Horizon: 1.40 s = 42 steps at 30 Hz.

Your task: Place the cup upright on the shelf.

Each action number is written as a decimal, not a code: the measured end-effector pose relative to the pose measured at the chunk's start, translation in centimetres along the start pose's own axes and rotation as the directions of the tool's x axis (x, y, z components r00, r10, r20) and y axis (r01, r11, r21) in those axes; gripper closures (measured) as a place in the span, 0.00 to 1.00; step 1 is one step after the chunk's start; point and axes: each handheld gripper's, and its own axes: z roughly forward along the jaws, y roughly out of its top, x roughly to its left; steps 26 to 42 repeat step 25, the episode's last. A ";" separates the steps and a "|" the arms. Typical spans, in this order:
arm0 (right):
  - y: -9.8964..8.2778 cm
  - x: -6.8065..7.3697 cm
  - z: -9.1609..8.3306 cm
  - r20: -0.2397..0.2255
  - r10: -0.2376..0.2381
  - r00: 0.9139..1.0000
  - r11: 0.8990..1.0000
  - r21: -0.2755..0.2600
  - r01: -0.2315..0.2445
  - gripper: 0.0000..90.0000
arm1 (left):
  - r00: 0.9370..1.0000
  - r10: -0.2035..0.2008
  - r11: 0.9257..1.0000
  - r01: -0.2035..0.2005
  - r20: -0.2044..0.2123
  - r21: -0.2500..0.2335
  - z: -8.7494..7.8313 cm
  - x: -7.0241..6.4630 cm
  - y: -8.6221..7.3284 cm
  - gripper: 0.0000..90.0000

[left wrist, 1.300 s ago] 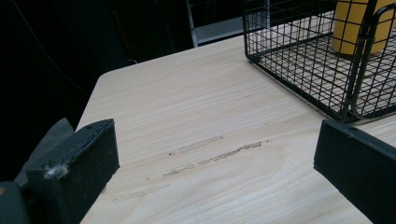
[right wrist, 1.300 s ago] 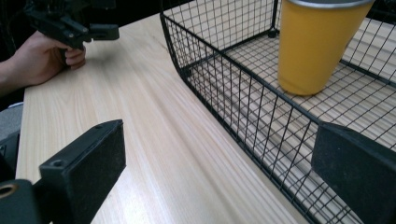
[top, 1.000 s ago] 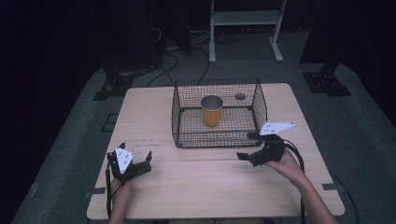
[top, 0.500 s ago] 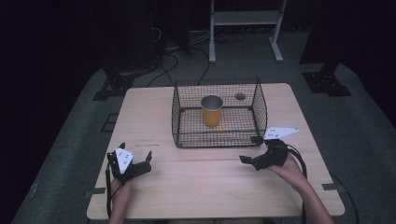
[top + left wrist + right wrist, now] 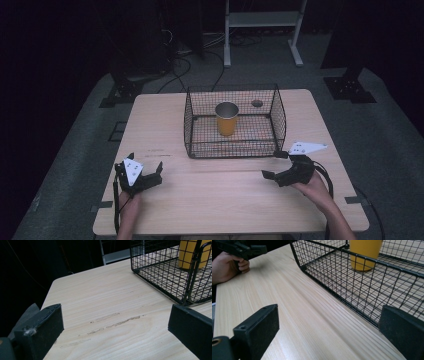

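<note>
Inside the wire basket (image 5: 234, 150), at the middle of the table's (image 5: 220, 210) far half, stands the cup (image 5: 226, 119). It is upright, with an orange-yellow body and a metallic grey rim around its open mouth. It sits on the basket floor slightly left of centre and clear of all four walls. The basket is black, rectangular and open at the top, with a fine mesh. In the left gripper view the cup (image 5: 191, 252) shows through the mesh at the upper right; in the right gripper view its lower body (image 5: 364, 253) shows behind the basket's near rail.

Left gripper (image 5: 145, 172): positioned at the near left of the table, well apart from the basket. The jaws stand wide apart, with bare wood between them. They hold nothing. The hand (image 5: 127, 212) grips it from the near edge.

Right gripper (image 5: 274, 165): positioned at the near right of the table, just beside the basket's near right corner. The jaws stand wide apart and hold nothing. In its own view the right-hand jaw lies close against the basket's near wall; contact cannot be confirmed. That view also shows the left gripper (image 5: 249, 250) farther off, gripped in the person's hand (image 5: 227, 266).

A small dark round mark (image 5: 257, 103) lies on the table behind the basket.
</note>
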 end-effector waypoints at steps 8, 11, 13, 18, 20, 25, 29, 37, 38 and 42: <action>-1.3 0.1 -0.6 0.011 0.015 1.000 1.000 -0.007 -0.015 0.03 | 1.000 0.001 1.000 -0.001 -0.001 0.002 0.0 0.0 0.0 0.00; -1.4 0.2 -0.7 0.018 0.014 1.000 1.000 -0.005 -0.014 0.03 | 1.000 0.002 1.000 -0.002 -0.001 0.002 0.0 0.0 0.0 0.00; -1.6 0.3 -0.9 0.023 0.015 1.000 1.000 -0.020 -0.014 0.03 | 1.000 0.002 1.000 -0.002 -0.002 0.002 0.0 0.0 0.0 0.00; -2.3 0.5 -1.4 0.031 0.028 0.999 0.999 -0.034 -0.027 0.03 | 1.000 0.003 1.000 -0.003 -0.002 0.003 0.0 0.0 0.0 0.00; -2.9 0.7 -1.7 0.043 0.040 0.998 0.998 -0.050 -0.037 0.03 | 1.000 0.003 1.000 -0.003 -0.002 0.002 0.0 0.0 0.0 0.00; -3.8 1.2 -2.3 0.058 0.052 0.997 0.997 -0.066 -0.048 0.03 | 1.000 0.001 1.000 -0.001 0.001 0.004 0.1 0.0 0.0 0.00; -3.8 1.2 -2.3 0.058 0.052 0.997 0.997 -0.066 -0.048 0.03 | 1.000 0.001 1.000 -0.001 0.001 0.004 0.1 0.0 0.0 0.00; -3.8 1.2 -2.3 0.058 0.052 0.997 0.997 -0.066 -0.048 0.03 | 1.000 0.001 1.000 -0.001 0.001 0.004 0.1 0.0 0.0 0.00; -3.8 1.2 -2.3 0.058 0.052 0.997 0.997 -0.066 -0.048 0.03 | 1.000 0.001 1.000 -0.001 0.001 0.004 0.1 0.0 0.0 0.00; -3.8 1.2 -2.3 0.058 0.052 0.997 0.997 -0.066 -0.048 0.03 | 1.000 0.001 1.000 -0.001 0.001 0.004 0.1 0.0 0.0 0.00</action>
